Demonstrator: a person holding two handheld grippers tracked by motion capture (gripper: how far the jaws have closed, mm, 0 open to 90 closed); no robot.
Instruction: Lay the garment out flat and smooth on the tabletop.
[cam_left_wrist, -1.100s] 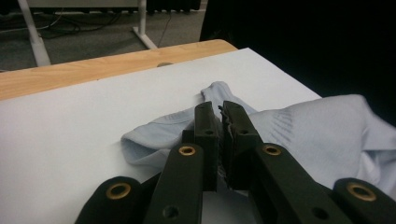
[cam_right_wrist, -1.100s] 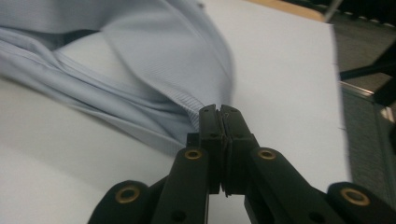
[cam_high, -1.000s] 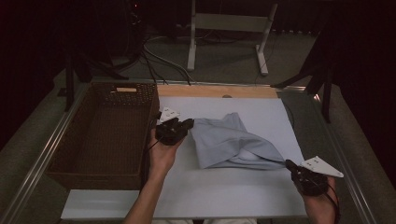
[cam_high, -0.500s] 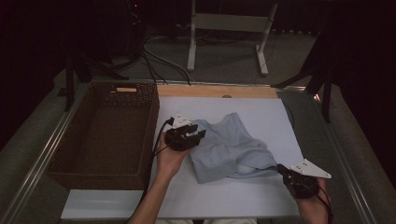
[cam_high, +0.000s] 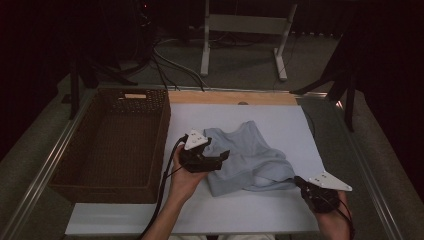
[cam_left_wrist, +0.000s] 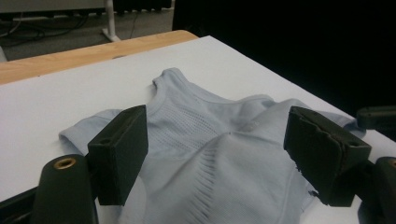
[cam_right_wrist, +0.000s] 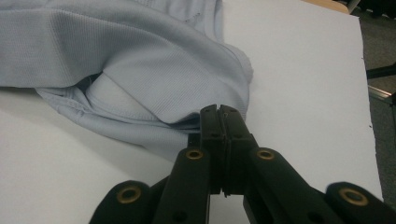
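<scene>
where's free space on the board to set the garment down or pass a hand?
Free: the far strip between the wooden edge and the light blue garment; the near strip along the white board below it; the wicker basket holds nothing. Crowded: mid-board, where the left gripper, jaws just opened, overhangs the garment and the right gripper pinches its corner.

Left gripper fingers newly apart.

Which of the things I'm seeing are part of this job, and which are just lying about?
In the job:
- light blue shirt, crumpled on the white board
- right gripper, shut on its hem
- left gripper, jaws just opened, shirt between them unpinched

Lying about:
- wicker basket, possibly the destination
- metal stand
- floor cables
</scene>
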